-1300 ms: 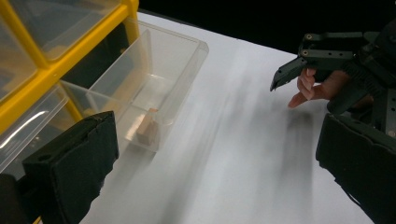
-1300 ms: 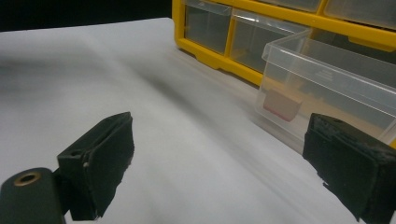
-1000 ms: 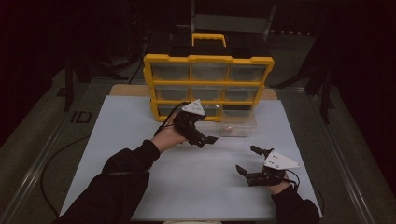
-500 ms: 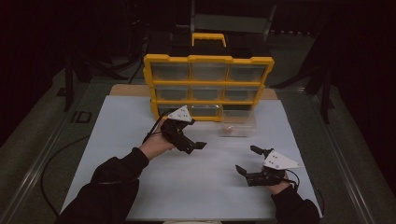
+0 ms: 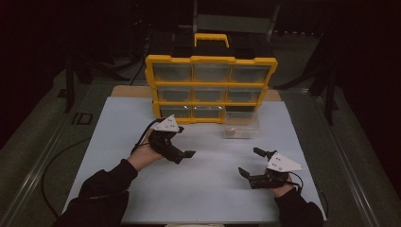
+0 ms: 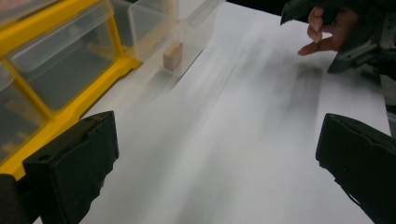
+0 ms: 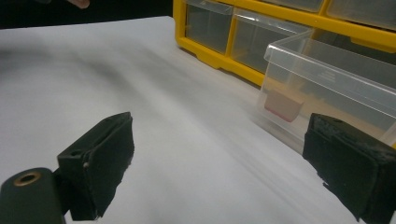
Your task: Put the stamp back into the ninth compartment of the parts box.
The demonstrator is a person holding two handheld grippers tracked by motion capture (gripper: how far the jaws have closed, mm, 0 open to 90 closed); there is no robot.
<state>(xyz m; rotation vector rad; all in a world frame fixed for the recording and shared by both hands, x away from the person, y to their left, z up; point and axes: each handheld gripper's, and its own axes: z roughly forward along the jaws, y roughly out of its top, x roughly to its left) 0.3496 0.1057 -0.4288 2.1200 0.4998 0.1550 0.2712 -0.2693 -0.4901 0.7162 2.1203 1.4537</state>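
Honestly can't read a single thing from where I'm sitting. No brand or label on the yellow organizer, and its clear drawer fronts are blank. The drawer pulled out in front of the organizer has no writing either, and neither does the little block inside it. There's a small dark mark on the table left of the organizer, but it's way too tiny to make out as text.

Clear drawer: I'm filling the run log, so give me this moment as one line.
clear drawer: pulled out, small block inside | left gripper: open, empty | right gripper: open, empty
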